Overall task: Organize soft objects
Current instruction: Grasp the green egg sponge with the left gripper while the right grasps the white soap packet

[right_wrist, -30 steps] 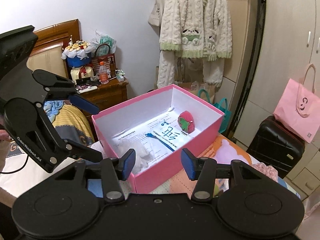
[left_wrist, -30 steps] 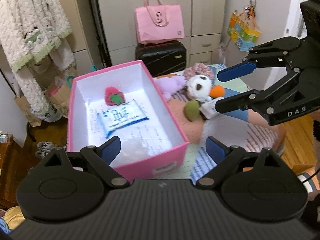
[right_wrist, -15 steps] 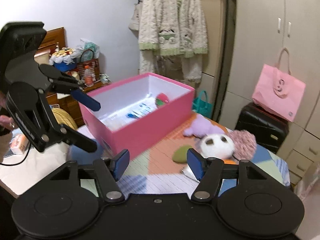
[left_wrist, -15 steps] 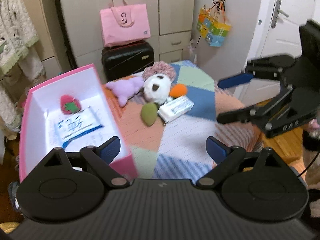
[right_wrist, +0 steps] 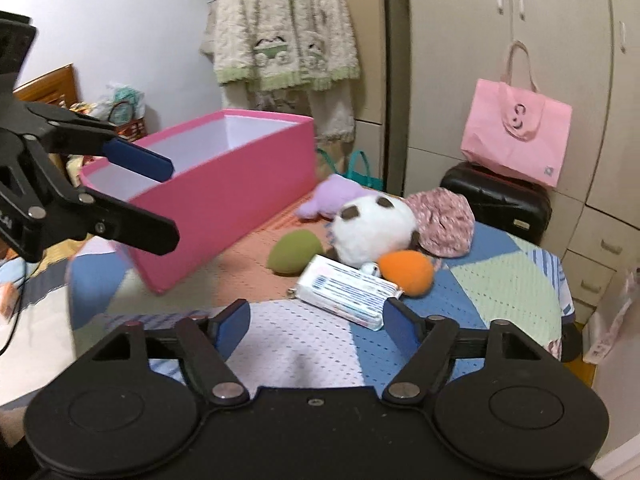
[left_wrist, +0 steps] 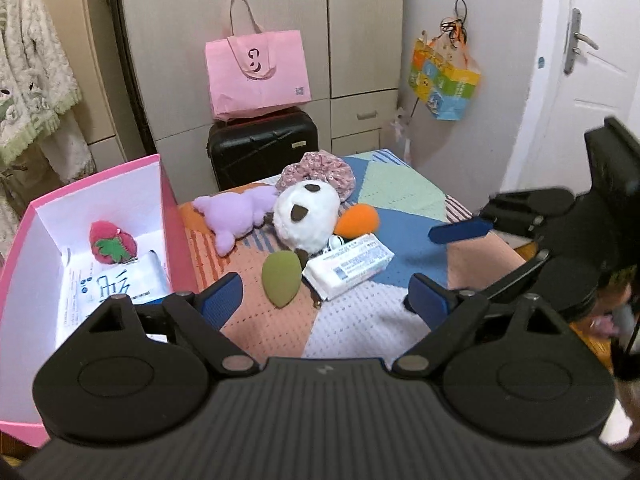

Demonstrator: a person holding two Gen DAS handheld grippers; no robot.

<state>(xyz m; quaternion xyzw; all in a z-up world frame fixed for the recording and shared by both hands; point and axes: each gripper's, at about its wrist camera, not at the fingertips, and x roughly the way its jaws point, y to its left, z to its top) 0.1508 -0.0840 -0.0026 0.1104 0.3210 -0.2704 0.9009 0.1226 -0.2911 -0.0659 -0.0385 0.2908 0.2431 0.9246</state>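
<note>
Patchwork bedspread [left_wrist: 384, 184] now fills both views. Both grippers have swung from the pink cardboard box [right_wrist: 224, 196] to the white panda plush [left_wrist: 306, 216]. Left gripper [left_wrist: 326, 294] narrowing slightly, right gripper [right_wrist: 316, 322] widening; both empty. Next pick pending.

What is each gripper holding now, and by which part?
Nothing is held. The left gripper is closing slightly and the right gripper is opening, both with empty fingers above the quilt.
</note>
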